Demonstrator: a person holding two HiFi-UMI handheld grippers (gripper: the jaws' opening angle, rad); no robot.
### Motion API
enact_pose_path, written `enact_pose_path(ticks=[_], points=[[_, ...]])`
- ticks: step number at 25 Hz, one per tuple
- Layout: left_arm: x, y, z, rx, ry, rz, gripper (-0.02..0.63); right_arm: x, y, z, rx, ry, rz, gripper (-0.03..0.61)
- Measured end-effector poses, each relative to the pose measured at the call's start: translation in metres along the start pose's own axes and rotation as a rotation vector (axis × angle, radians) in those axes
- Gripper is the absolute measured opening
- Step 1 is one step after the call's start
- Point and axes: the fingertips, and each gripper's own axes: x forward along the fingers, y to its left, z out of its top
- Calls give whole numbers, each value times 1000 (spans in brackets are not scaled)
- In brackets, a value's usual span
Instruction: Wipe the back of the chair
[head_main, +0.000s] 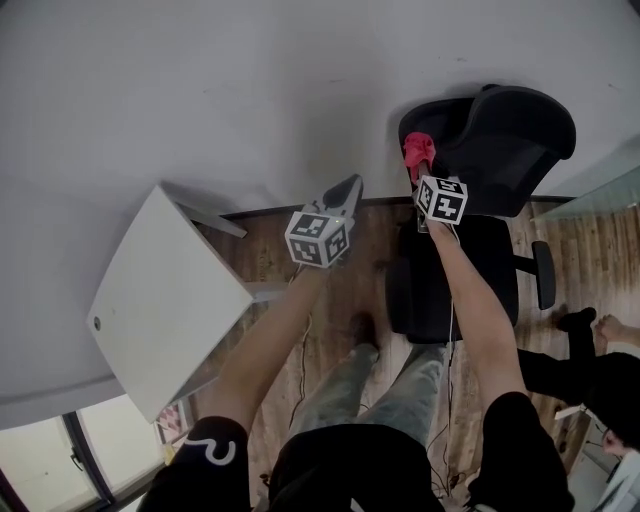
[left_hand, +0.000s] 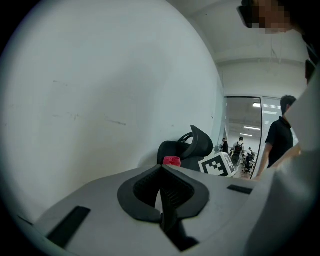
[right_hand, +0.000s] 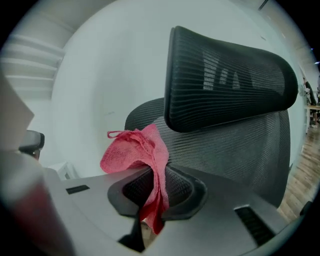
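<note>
1. White wall (head_main: 250, 90) fills the background, with a wood floor (head_main: 270, 250) running along its foot.
2. Left gripper (head_main: 347, 188): the jaws are pressed together with nothing between them. The tips aim at the bare wall, and its marker cube (head_main: 318, 238) sits behind the jaws.
3. Desk (head_main: 160, 300): white, to the left of the left gripper and below it, well apart from the chair.
4. Right gripper (head_main: 420, 168): the jaws are clamped on the cloth. Its marker cube (head_main: 441, 199) sits behind the jaws, and the forearm reaches out over the chair seat.
5. Cloth (right_hand: 132, 152): red. It is pinched at the jaw line of the right gripper. A bunch stands up above the tips and leans left, and a tail hangs down between the pads.
6. Chair (right_hand: 235, 145): black mesh, directly ahead of the right gripper, with its back just beyond the cloth. Whether the cloth touches the back cannot be told.
7. Headrest (right_hand: 225, 75): black mesh, above the right gripper's tips and ahead of them.
8. Left gripper view: the chair (left_hand: 182, 150) stands ahead of the closed tips and slightly to the right. The cloth (left_hand: 172, 160) shows just over the tips, and the right gripper's cube is beside it to the right.
9. Person (left_hand: 280, 135): in dark clothes, standing far to the right of the left gripper at a glass opening.
</note>
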Motion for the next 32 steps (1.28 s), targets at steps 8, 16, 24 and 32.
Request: enact_pose_path(ticks=[8,16,24,32], points=[[18,-20,-5,4,13,-7,25,1,-17,-11,-15,23,18,58],[48,-56,-8,23,24,-31,25,-5,-63,-7,-32,45,-9,58],[85,-97,-16,25,36,-59,25,-15,-117,8,-26,40,-32,58],[124,-139,-19,19,30,-72,25,-26,-172,25,-41,34,-42,58]])
